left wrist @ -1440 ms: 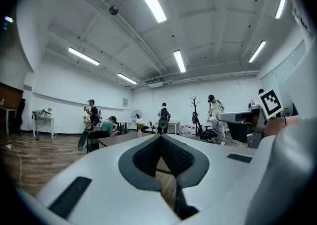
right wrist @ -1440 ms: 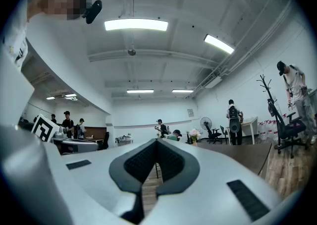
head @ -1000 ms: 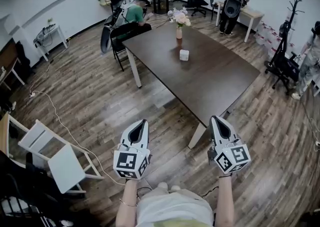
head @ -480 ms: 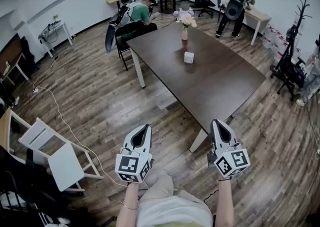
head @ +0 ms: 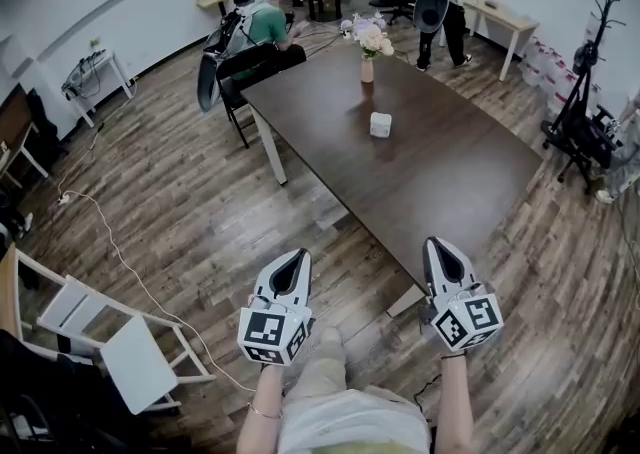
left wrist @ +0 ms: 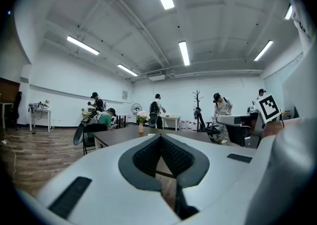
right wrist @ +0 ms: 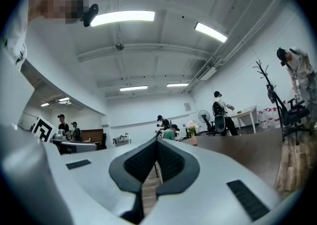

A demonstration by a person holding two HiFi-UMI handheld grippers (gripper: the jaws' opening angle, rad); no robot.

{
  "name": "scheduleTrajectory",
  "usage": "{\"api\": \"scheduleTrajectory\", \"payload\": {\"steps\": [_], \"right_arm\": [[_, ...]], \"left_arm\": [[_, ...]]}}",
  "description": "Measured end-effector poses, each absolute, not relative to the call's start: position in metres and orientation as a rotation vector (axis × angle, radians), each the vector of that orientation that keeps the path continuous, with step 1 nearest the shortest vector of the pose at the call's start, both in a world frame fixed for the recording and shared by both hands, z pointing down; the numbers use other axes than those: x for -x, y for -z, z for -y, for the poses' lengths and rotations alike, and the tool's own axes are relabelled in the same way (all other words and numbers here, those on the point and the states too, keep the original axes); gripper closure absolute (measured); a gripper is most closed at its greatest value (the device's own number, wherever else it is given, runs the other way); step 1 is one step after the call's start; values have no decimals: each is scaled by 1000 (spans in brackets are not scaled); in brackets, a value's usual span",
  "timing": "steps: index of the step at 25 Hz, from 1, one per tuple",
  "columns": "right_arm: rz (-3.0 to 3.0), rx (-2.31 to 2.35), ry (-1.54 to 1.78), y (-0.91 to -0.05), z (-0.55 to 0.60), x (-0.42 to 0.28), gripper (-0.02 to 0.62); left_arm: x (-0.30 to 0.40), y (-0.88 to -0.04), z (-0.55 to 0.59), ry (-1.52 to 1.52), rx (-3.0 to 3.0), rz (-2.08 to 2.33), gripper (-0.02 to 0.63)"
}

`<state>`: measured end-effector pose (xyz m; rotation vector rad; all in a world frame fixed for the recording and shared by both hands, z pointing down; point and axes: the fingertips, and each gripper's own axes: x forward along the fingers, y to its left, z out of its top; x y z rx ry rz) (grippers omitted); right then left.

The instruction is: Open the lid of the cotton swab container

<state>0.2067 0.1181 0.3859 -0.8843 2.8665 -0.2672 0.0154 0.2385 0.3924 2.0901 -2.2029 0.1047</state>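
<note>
Left gripper [head: 297,256] and right gripper [head: 435,243] are held side by side at the near edge of the scene, both pointing toward the far side of the room. Each is closed and empty. In the left gripper view its ribbed pads [left wrist: 173,158] meet at the tips with nothing between them, and the right gripper view shows its pads [right wrist: 171,162] drawn together the same way. The left gripper is over the wooden floor [head: 200,202], to the left of the dark table [head: 450,182]. The right gripper's tip lies at the table's near corner.

The cotton swab container [head: 380,124], a small white box, stands on the tabletop toward the far end, well apart from both grippers. It is too small here to make out its top. Just beyond it is a vase of flowers [head: 367,67].

A person in a green shirt [head: 265,25] sits at the table's far left corner. A white folding chair [head: 125,347] stands at the near left, with a pale cable [head: 125,257] trailing across the floor beside it. A coat rack [head: 588,37] stands at the far right.
</note>
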Motion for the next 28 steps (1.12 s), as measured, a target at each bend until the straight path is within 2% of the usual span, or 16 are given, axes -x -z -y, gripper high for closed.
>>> {"api": "scheduleTrajectory", "payload": {"steps": [10,28], "right_arm": [[-2832,1010,286,-390,-37,-134,575],[-2845,1109,340,-418,60,-79,575]], "left_arm": [[58,-395,-140,-109,-2199,2080,584],[109,-417,-36,-53,-2232,1955,584]]}}
